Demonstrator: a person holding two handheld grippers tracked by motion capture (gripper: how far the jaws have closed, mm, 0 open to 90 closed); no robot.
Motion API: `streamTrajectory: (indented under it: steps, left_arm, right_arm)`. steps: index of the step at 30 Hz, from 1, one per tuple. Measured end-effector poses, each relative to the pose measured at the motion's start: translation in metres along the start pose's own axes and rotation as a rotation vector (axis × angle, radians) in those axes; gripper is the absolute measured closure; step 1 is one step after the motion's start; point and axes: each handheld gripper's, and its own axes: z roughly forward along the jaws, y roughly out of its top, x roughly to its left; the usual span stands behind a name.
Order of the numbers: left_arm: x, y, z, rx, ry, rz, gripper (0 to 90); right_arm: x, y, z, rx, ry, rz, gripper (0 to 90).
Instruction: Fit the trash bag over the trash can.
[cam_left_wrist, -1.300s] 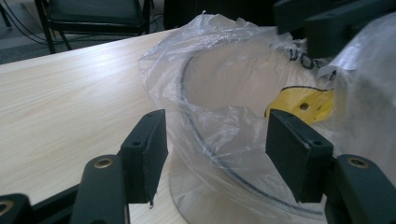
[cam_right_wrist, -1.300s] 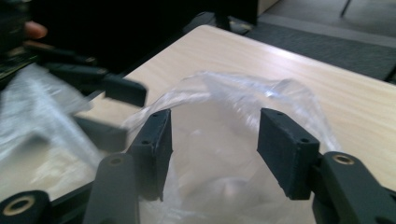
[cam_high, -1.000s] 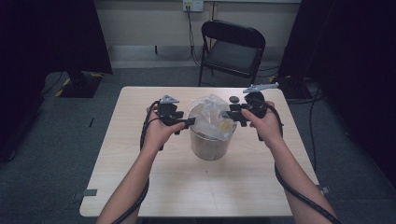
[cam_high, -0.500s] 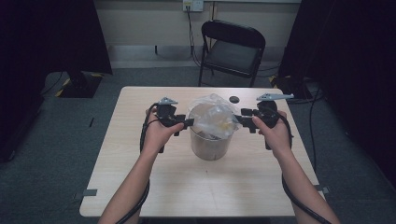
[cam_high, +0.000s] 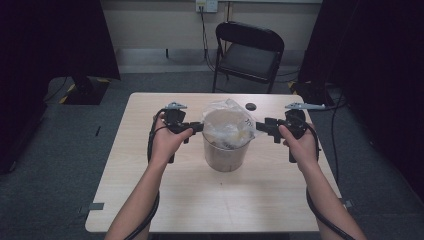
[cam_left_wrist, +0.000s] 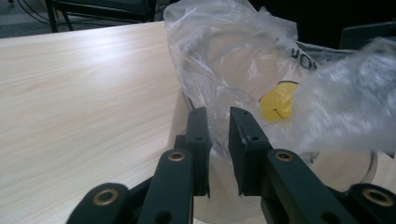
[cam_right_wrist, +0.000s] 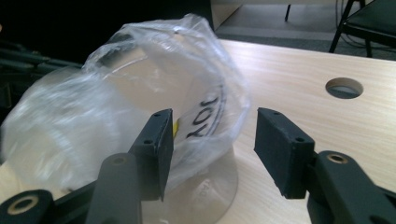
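While pinched, bag (cam_left_wrist: 219, 70) between left tool (cam_left_wrist: 218, 140)

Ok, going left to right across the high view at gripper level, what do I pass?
Left gripper → plastic bag lining the clear bucket → right gripper. The left jaws have just been closing on the bag's edge; the right jaws stand open beside it.

Pale wood bench (cam_high: 150, 190), round cable hole (cam_high: 250, 106) near far edge. Grey carpet floor (cam_high: 60, 165). Black folding chair (cam_high: 248, 55) behind bench. Cream wall (cam_high: 160, 22), outlet (cam_high: 206, 5) with cables. Dark curtains (cam_high: 50, 40) either side.
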Motion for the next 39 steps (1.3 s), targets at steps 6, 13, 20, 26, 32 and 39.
streamTrajectory:
  steps: [6, 13, 20, 26, 32, 39]
  left_arm:
    - [0.002, -0.002, -0.001, 0.002, -0.011, -0.001, 78.1]
    - [0.003, -0.003, -0.002, -0.007, -0.026, -0.019, 76.7]
    - [0.007, -0.009, -0.005, 0.0, -0.042, -0.027, 89.2]
    - [0.012, -0.016, -0.004, 0.008, -0.067, -0.058, 90.0]
    - [0.018, -0.027, 0.002, 0.031, -0.068, -0.078, 90.0]
    - [0.019, -0.032, 0.01, 0.041, -0.077, -0.093, 90.0]
  right_arm:
    - [-0.002, -0.002, 0.002, 0.034, -0.013, 0.006, 49.1]
    - [-0.003, -0.005, 0.007, 0.085, 0.039, 0.016, 65.7]
    - [-0.002, -0.009, 0.01, 0.141, 0.07, -0.001, 84.9]
    - [0.0, -0.014, 0.013, 0.163, 0.088, -0.028, 89.3]
    - [0.0, -0.02, 0.015, 0.171, 0.086, -0.041, 90.0]
    - [0.0, -0.024, 0.021, 0.18, 0.082, -0.054, 90.0]
